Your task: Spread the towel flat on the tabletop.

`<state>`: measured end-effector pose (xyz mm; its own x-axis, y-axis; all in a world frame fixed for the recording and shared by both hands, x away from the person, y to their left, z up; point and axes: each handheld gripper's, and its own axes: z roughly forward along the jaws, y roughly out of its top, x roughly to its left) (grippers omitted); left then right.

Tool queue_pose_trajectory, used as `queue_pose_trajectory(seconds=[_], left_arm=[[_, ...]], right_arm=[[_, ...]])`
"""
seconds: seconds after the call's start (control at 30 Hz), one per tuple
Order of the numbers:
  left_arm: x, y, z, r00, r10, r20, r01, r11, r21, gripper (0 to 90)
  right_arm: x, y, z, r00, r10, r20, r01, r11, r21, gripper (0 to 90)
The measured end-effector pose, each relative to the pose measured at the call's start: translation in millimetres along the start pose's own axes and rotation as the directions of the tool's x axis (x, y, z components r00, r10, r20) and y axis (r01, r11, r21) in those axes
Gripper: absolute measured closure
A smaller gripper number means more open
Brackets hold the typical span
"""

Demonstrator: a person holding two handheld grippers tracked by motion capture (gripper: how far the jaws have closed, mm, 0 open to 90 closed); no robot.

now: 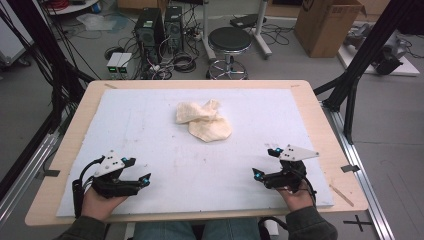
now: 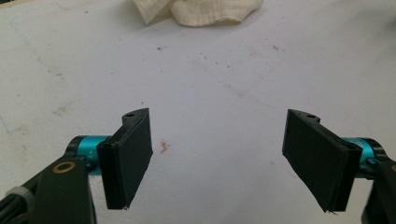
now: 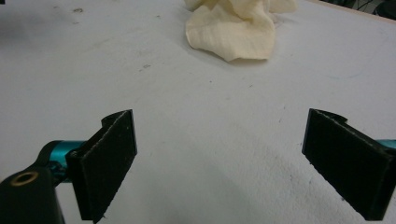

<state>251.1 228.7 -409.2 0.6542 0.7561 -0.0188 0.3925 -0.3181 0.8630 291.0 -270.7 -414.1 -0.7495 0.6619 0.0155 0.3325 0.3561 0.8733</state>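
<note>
A crumpled cream cloth (image 1: 204, 121) lies on the white foam board (image 1: 150, 150), a little beyond its middle. My left gripper (image 1: 138, 171) rests near the board's front left, jaws wide apart with nothing between them. My right gripper (image 1: 266, 162) rests near the front right, also open and empty. In the left gripper view the cloth (image 2: 196, 11) sits at the top edge, far beyond the gripper (image 2: 217, 158). In the right gripper view the cloth (image 3: 233, 28) lies ahead, well clear of the gripper (image 3: 219, 163).
The board covers a wooden table (image 1: 320, 125). Beyond the far edge stand a black stool (image 1: 229, 42), two computer towers (image 1: 159, 30) with tangled cables, and a cardboard box (image 1: 327, 25). Black frame posts (image 1: 367, 50) flank the table's right side.
</note>
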Motion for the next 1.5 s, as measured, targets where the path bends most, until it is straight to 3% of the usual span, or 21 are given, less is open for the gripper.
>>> queue_pose_trajectory(seconds=[0.83,1.27,1.5], left_arm=[[1.3,3.0,7.5,1.0,0.001,0.002,-0.001,1.0,-0.001,24.6],[-3.9,17.4,23.5,0.9985,0.015,0.053,-0.016,0.9997,0.02,28.3],[-6.2,23.2,27.9,0.9979,0.024,0.059,-0.026,0.9992,0.032,29.7]], right_arm=[[0.9,0.3,1.4,1.0,-0.007,-0.003,0.007,1.0,0.006,9.2],[1.7,-0.6,-1.1,1.0,0.002,-0.004,-0.002,1.0,0.005,9.3],[1.5,-0.3,-3.3,1.0,-0.001,-0.005,0.001,1.0,-0.007,9.2]])
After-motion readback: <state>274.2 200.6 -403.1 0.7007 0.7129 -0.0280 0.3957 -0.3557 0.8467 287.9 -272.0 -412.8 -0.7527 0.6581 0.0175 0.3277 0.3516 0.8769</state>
